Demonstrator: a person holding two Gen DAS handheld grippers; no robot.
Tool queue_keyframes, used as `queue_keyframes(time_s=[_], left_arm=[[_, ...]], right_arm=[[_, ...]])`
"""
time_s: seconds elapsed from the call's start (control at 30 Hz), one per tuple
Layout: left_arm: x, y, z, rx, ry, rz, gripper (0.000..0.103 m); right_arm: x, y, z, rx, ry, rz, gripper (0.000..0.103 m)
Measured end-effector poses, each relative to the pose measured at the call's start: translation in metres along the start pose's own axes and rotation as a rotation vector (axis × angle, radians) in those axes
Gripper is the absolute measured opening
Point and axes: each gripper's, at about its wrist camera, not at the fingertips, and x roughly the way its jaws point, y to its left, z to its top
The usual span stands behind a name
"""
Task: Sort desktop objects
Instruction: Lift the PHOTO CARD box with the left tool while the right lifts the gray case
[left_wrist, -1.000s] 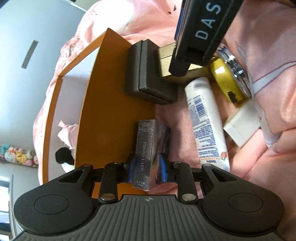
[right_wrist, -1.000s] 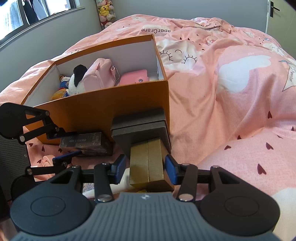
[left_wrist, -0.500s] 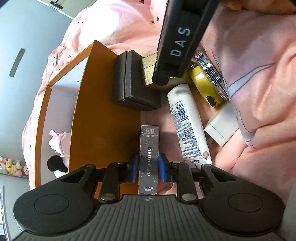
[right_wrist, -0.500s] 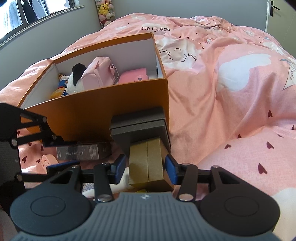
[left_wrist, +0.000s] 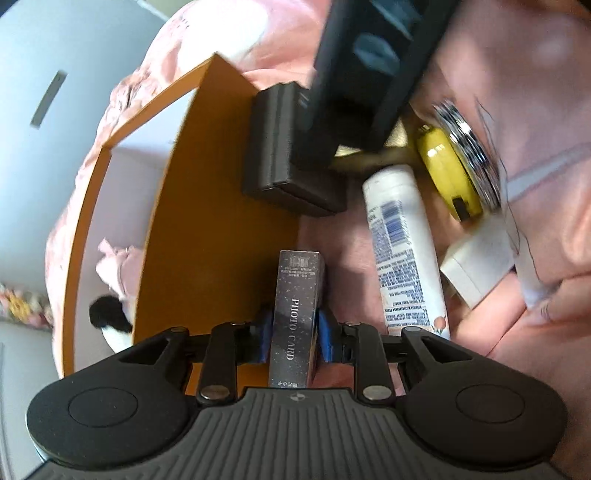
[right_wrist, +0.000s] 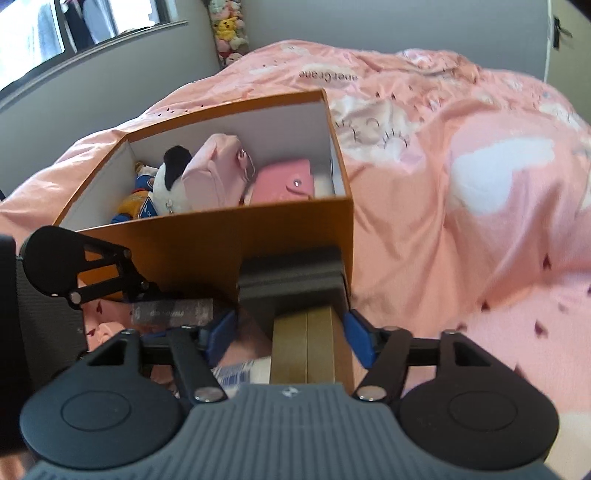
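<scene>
My left gripper (left_wrist: 291, 338) is shut on a dark "PHOTO CARD" box (left_wrist: 297, 314), held next to the orange box's outer wall (left_wrist: 207, 236). My right gripper (right_wrist: 290, 334) is open wide; a gold box (right_wrist: 306, 345) lies between its blue pads, touching only the right one. A dark grey case (right_wrist: 291, 291) lies just beyond the gold box, against the orange box (right_wrist: 221, 236). The photo card box also shows in the right wrist view (right_wrist: 171, 312). The right gripper's body (left_wrist: 369, 70) hides the gold box in the left wrist view.
The orange box holds a plush toy (right_wrist: 170, 181), a pink bag (right_wrist: 214, 173) and a pink wallet (right_wrist: 284, 184). On the pink bedspread (right_wrist: 461, 221) lie a white lotion tube (left_wrist: 402, 251), a yellow tape measure (left_wrist: 448, 170), a silver round thing (left_wrist: 469, 147) and a white block (left_wrist: 476, 266).
The left gripper closed on the photo card box and turned it edge-on. The right gripper's jaws opened wider around the gold box, and the right gripper rose.
</scene>
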Motion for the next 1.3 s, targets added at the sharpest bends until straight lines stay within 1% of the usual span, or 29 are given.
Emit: queue_keyframes(time_s=[0.13, 0.23, 0.37, 0.43, 0.53, 0.6, 0.7, 0.83, 0.9, 0.97, 1.03, 1.1, 1.17, 1.27, 1.3], left_arm=[[-0.009, 0.018, -0.005, -0.118, -0.005, -0.054, 0.028], [-0.020, 0.032, -0.012, -0.245, -0.016, -0.096, 0.028], [-0.037, 0.050, -0.021, -0.418, -0.043, -0.156, 0.027], [-0.042, 0.060, -0.023, -0.487, -0.052, -0.178, 0.027], [-0.052, 0.069, -0.026, -0.577, -0.076, -0.209, 0.027], [-0.057, 0.075, -0.028, -0.620, -0.089, -0.222, 0.027], [-0.063, 0.082, -0.031, -0.668, -0.104, -0.232, 0.027], [-0.075, 0.082, -0.040, -0.723, -0.125, -0.235, 0.027], [-0.077, 0.083, -0.044, -0.752, -0.128, -0.236, 0.027], [-0.075, 0.084, -0.047, -0.775, -0.134, -0.246, 0.027], [-0.074, 0.083, -0.050, -0.786, -0.136, -0.253, 0.027], [-0.073, 0.082, -0.052, -0.793, -0.130, -0.250, 0.027], [-0.070, 0.082, -0.055, -0.804, -0.123, -0.254, 0.027], [-0.066, 0.079, -0.057, -0.821, -0.119, -0.267, 0.026], [-0.065, 0.078, -0.057, -0.825, -0.120, -0.274, 0.026]], right_arm=[[0.011, 0.010, 0.006, -0.084, 0.016, -0.026, 0.075], [0.020, 0.014, 0.009, -0.113, 0.021, -0.048, 0.077], [0.030, 0.013, 0.013, -0.111, 0.023, -0.077, 0.077], [0.033, 0.012, 0.014, -0.103, 0.026, -0.082, 0.076], [0.028, 0.009, 0.014, -0.079, 0.010, -0.069, 0.075], [0.018, 0.007, 0.015, -0.057, -0.015, -0.044, 0.075], [-0.001, 0.004, 0.020, -0.038, -0.057, 0.013, 0.075], [-0.024, -0.002, 0.027, -0.009, -0.052, 0.112, 0.075], [-0.032, -0.006, 0.030, 0.023, -0.029, 0.193, 0.075], [-0.034, -0.006, 0.031, 0.048, 0.014, 0.278, 0.075], [-0.033, -0.002, 0.028, 0.062, 0.058, 0.323, 0.075], [-0.028, 0.004, 0.023, 0.056, 0.114, 0.339, 0.075], [-0.019, 0.012, 0.017, 0.022, 0.179, 0.351, 0.075], [-0.003, 0.021, 0.008, 0.007, 0.214, 0.310, 0.075], [0.002, 0.023, 0.006, 0.007, 0.217, 0.311, 0.075]])
